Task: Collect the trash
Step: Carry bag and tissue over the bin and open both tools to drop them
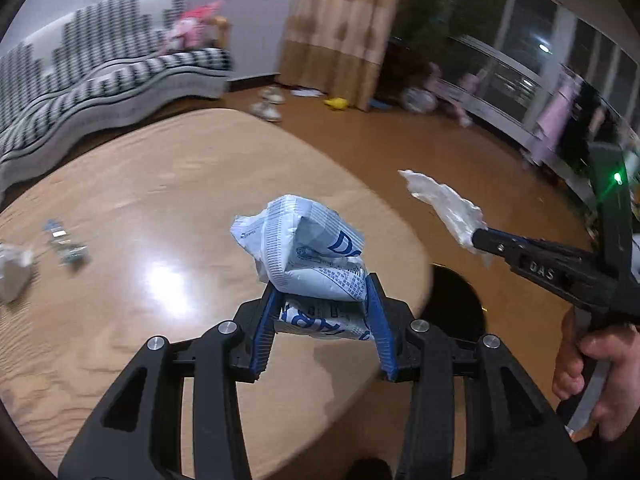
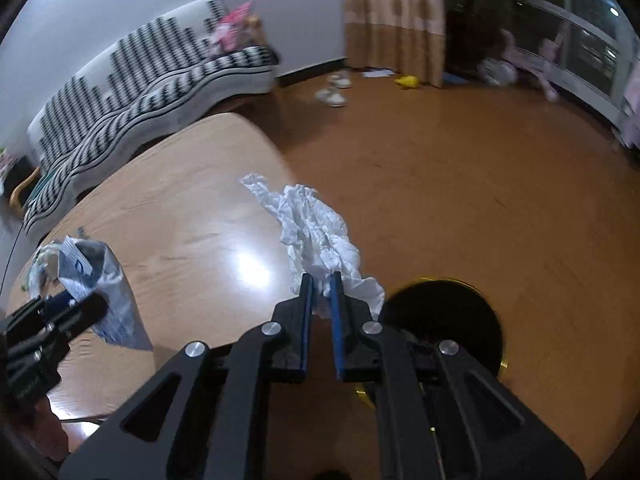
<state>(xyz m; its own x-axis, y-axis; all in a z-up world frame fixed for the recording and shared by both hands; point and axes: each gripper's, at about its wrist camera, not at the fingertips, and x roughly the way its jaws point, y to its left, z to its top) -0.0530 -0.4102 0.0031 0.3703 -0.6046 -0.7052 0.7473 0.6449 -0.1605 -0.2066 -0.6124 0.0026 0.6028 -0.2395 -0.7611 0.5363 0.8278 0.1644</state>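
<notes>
Trash hangs from both grippers above the edge of the wooden desk [image 1: 132, 184]. The left gripper [image 1: 322, 300] is clamped on a crumpled white-and-blue wrapper [image 1: 304, 252], its blue pads [image 1: 378, 320] pressed into the packet's lower half while the rest bulges up and forward over the desk. The right gripper [image 2: 321, 286] has its jaws drawn close together, pinching a crumpled white tissue [image 2: 316, 232] that trails out ahead of the fingertips, partly over the desk's rounded corner and partly over the brown floor [image 2: 480, 184]. From the left wrist view, that same tissue sticks out of the right gripper's tip off to the right, and a hand [image 1: 596, 376] grips the handle beneath it.

More scraps lie on the desk at its far left side: a small blue-and-green wrapper [image 1: 64, 244] and a pale crumpled piece [image 1: 14, 268] just beside it, both blurred. A round black bin [image 2: 448, 320] sits on the floor just past the desk's corner, below the right gripper. A striped sofa [image 2: 132, 92] runs along the wall behind the desk, and tan curtains [image 2: 394, 12] hang by the dark window.
</notes>
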